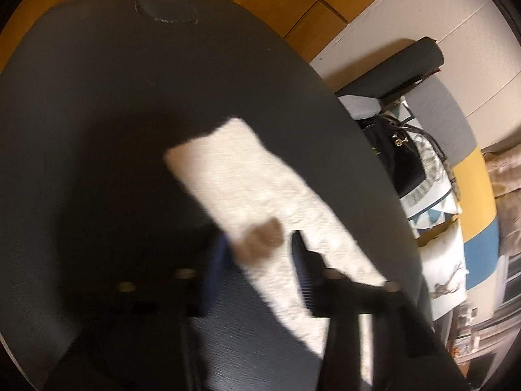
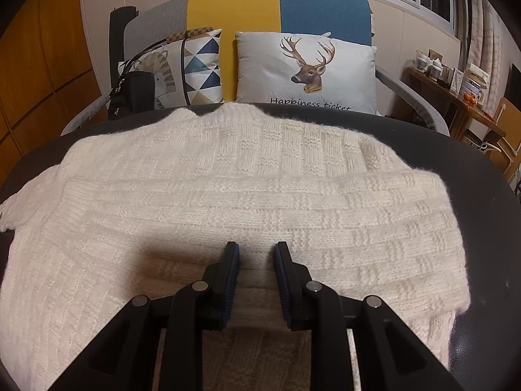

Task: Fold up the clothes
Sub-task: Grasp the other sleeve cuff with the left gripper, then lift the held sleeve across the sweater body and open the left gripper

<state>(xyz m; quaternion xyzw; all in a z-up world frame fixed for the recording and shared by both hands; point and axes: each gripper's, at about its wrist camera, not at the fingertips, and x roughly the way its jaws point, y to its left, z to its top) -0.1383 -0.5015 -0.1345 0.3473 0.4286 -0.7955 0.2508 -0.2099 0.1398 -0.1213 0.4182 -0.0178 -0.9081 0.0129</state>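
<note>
Sweater on a dark counter by a sofa

The sweater [image 2: 228,202] lay across the counter [image 2: 482,176], cushions [image 2: 306,71] behind; right tongs [image 2: 255,280] pinched its hem, left tongs [image 1: 260,257] clasped a sleeve [image 1: 247,179].

Left gripper [image 1: 260,254] angled downward, jaws clamped; right gripper [image 2: 255,277] likewise, pinching a fold.

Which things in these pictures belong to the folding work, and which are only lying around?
For the job:
white knit sweater
its sleeve
left hand-held gripper
right hand-held gripper
dark table

Just lying about:
deer cushion
triangle-pattern cushion
black handbag
sofa
</note>
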